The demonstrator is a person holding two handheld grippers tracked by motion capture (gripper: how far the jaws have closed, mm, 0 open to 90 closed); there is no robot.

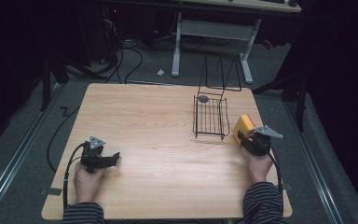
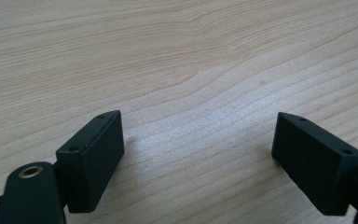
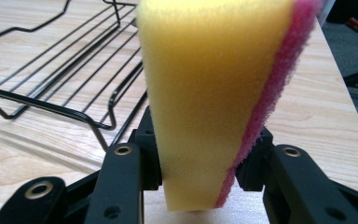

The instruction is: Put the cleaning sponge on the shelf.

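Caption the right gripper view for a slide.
Right claw clamps a yellow sponge with a pink scouring side, beside the black wire rack.

Light wooden table; a black wire rack stands on it

Left claw rests with jaws wide apart; right claw is clamped tight.

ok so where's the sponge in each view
High view: sponge at the table's right edge, held by the right gripper.
Right gripper view: sponge centre, pinched between the jaws.
Left gripper view: bare table.
Shared landmark: wire rack just left of the sponge.
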